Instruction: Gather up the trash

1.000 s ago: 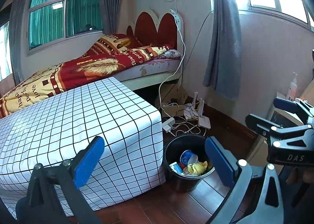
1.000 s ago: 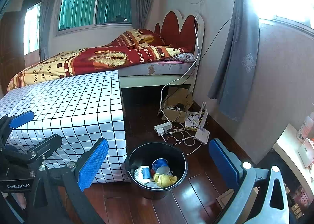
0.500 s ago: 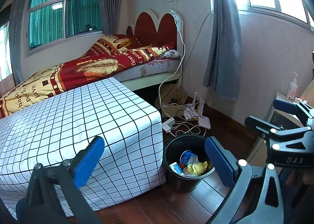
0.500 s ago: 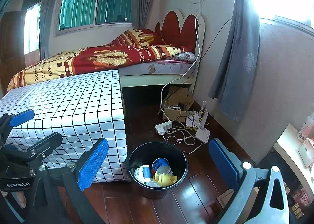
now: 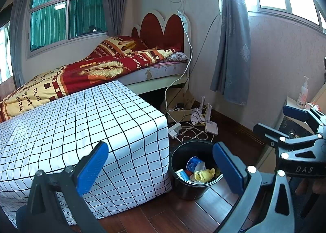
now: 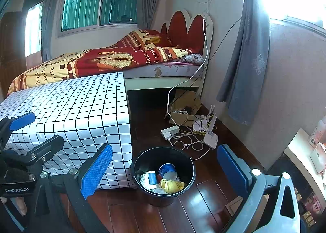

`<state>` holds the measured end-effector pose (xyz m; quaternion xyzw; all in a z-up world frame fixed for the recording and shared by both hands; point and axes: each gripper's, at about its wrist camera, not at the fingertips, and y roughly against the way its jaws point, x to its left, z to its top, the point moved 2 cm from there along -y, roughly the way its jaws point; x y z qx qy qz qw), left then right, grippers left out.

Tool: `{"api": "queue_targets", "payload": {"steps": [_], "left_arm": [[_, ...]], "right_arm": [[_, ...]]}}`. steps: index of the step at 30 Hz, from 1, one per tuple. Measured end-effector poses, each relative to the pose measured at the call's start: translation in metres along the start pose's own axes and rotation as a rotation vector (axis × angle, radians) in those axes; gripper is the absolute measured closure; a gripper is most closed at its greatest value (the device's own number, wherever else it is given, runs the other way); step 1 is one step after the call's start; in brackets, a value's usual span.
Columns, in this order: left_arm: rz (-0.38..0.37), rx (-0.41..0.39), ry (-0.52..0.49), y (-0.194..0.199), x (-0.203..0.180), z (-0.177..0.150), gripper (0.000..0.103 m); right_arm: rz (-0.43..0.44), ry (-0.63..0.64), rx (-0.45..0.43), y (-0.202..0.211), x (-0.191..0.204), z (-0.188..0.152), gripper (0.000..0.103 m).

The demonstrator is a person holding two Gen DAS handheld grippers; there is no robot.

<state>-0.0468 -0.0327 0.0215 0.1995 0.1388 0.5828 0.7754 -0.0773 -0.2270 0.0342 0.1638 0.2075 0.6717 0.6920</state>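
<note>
A black bin (image 5: 183, 151) (image 6: 189, 163) stands on the wood floor beside a table under a white grid cloth (image 5: 81, 122) (image 6: 77, 110). Inside lie a blue paper cup (image 5: 193, 163) (image 6: 167, 168), a yellow crumpled wrapper (image 5: 204, 174) (image 6: 172, 186) and a white-and-blue packet (image 6: 149, 179). My left gripper (image 5: 161, 166) is open and empty, held above and in front of the bin. My right gripper (image 6: 165, 168) is open and empty, also above the bin. Each gripper shows at the edge of the other's view, the right one (image 5: 293, 131) and the left one (image 6: 28, 133).
A bed with a red and yellow blanket (image 5: 91, 73) stands behind the table. A power strip, cables and a white router (image 6: 209, 139) lie on the floor near the wall, by a cardboard box (image 6: 183, 108). A grey curtain (image 5: 232, 49) hangs on the right. A shelf with bottles (image 5: 302, 94) is at far right.
</note>
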Motion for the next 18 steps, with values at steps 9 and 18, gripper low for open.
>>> {"api": "queue_targets", "payload": {"steps": [9, 18], "left_arm": [[0.004, -0.021, -0.022, 0.0021, -0.001, 0.0007, 0.0], [0.005, 0.005, -0.015, -0.0018, 0.0019, 0.0012, 0.0]], "right_arm": [[0.003, 0.0, 0.003, -0.0003, 0.0001, -0.0008, 0.0], [0.004, 0.0, 0.007, -0.0029, -0.0009, -0.003, 0.0]]}}
